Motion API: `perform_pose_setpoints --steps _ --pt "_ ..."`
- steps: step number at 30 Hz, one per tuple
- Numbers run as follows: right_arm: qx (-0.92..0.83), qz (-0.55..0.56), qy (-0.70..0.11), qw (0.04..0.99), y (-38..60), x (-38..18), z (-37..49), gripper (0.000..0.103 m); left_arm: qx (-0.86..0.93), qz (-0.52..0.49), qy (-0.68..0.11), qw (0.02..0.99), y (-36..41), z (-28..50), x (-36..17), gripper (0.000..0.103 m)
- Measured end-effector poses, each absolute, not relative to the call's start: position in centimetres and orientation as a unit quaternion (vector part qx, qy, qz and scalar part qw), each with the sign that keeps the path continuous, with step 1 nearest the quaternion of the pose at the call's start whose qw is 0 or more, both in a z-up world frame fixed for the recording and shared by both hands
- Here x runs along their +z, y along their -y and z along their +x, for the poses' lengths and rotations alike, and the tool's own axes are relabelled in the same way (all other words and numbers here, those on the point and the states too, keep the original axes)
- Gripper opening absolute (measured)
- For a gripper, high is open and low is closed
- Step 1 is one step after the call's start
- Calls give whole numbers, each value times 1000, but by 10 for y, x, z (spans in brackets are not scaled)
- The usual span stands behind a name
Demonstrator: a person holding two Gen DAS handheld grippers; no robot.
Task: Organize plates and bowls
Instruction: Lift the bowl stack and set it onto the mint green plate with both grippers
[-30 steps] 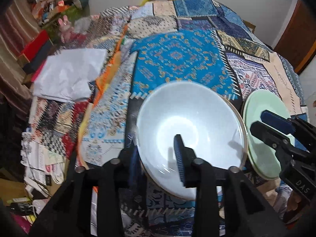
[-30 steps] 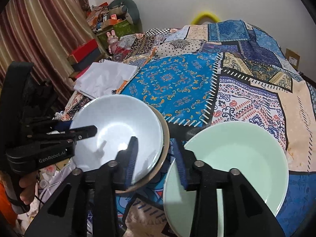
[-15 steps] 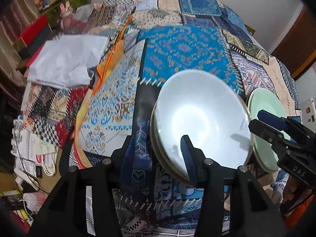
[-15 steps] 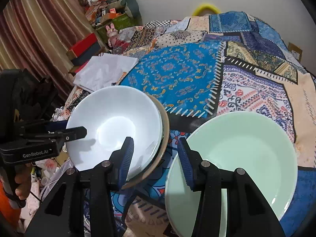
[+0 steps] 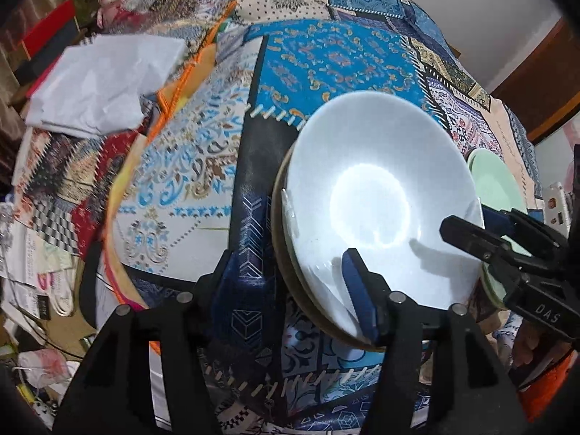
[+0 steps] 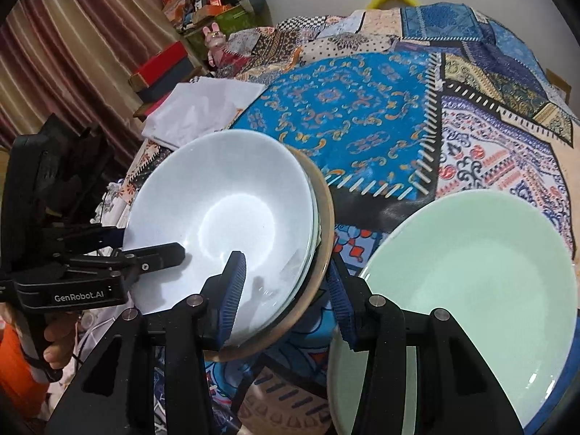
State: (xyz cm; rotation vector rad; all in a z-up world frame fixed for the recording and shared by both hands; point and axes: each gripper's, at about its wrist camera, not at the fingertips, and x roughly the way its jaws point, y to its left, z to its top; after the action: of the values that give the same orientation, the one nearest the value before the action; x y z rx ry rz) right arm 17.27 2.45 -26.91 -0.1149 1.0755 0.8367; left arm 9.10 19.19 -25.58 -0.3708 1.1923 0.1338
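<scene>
Overhead glare, blurred fisheye edges

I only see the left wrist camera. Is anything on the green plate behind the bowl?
Observer: No. The green plate is bare.
Kid: Is the other gripper grabbing it?
Observer: No. The right gripper is open astride the stack's rim, with one finger inside the white bowl.
Kid: What does my gripper say on it?
Observer: The left gripper reads "GenRobot.AI" on its side.
</scene>
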Motion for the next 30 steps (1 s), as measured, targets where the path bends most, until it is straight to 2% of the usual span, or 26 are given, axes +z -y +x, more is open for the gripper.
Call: perform_pose_setpoints --steps 6,11,19,30 --pt "385 -51 -503 772 -30 -274 174 42 60 -155 -551 818 -183 93 -258 56" --pt "381 -53 -500 776 -32 -275 175 41 44 -152 -545 823 -174 96 -256 42" --pt "362 -53 -497 787 -30 -275 178 31 63 -156 -534 828 -172 94 -250 41" --pt "350 -35 -507 786 -28 -271 180 30 73 -151 -518 839 -169 95 -230 41"
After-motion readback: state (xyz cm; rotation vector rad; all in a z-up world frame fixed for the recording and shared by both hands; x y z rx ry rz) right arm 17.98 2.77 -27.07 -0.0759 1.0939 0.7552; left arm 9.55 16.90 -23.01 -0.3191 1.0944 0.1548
